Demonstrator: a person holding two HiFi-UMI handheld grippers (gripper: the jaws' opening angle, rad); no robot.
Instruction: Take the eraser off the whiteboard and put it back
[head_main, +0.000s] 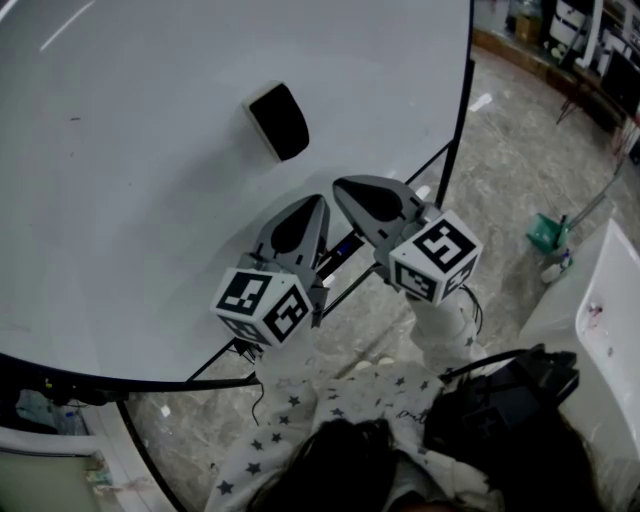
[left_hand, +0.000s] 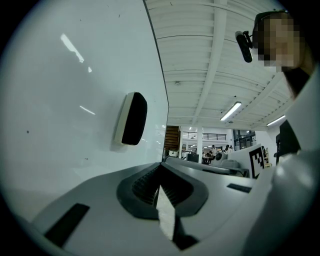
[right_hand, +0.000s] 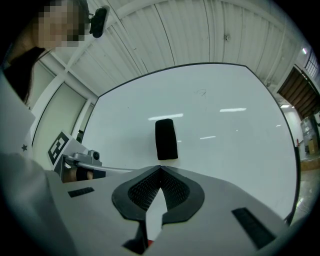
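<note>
Black and upright on the whiteboard (right_hand: 230, 150), the eraser (right_hand: 166, 139) is seen dead ahead of the right tongs (right_hand: 160, 170), leftward of the left tongs (left_hand: 161, 166), both clamped together on nothing.

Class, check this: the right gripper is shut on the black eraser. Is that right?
No. The right gripper is shut, but on nothing. The right gripper view shows the black eraser stuck on the whiteboard, beyond its tips.

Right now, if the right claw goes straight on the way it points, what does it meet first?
Probably the black eraser on the whiteboard, almost dead ahead of the shut right claw; it might meet bare board just below.
</note>
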